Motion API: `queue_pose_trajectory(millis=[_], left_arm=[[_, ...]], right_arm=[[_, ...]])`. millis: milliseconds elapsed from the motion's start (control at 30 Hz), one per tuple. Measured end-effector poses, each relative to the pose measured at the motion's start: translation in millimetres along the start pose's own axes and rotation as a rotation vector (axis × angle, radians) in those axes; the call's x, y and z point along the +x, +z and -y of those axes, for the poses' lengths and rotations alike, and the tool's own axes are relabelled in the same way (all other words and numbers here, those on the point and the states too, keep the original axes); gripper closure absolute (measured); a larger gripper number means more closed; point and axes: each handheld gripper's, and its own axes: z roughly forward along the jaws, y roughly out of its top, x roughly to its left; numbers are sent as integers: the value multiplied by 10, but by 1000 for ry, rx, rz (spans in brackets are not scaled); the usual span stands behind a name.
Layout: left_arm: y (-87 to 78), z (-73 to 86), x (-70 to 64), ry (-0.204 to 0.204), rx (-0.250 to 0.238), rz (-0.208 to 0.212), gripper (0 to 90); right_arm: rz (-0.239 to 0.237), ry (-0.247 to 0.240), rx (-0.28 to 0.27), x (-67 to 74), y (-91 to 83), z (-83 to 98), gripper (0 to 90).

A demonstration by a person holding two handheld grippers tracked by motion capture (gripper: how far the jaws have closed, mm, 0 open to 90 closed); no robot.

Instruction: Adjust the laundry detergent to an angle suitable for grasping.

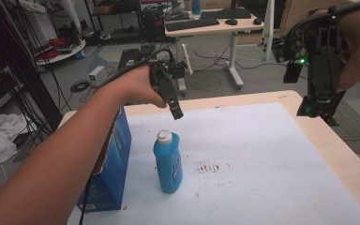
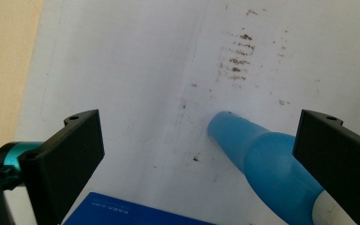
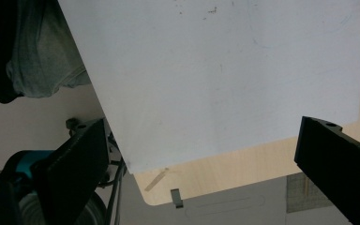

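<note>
From above, my left tongs (image 1: 176, 111) hang just over the blue bottle (image 1: 168, 162), which stands on the white sheet (image 1: 262, 154) on the tabletop (image 1: 342, 154) beside a blue box (image 1: 115, 164), and my right tongs (image 1: 319, 108) are up high, well away. Looking along my left tongs (image 2: 199, 154), they are spread wide with nothing pinched, and the bottle (image 2: 262, 164) is below near one side. Looking along my right tongs (image 3: 201, 159), they are spread wide too, over the sheet's (image 3: 215, 70) corner.
</note>
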Motion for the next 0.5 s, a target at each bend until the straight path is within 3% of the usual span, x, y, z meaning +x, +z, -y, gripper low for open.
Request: queue_pose_trajectory(millis=[500], left_arm=[[-14, 4, -15, -1, -1, -3, 22]], right_arm=[[26, 0, -3, 68, -34, 38, 26]])
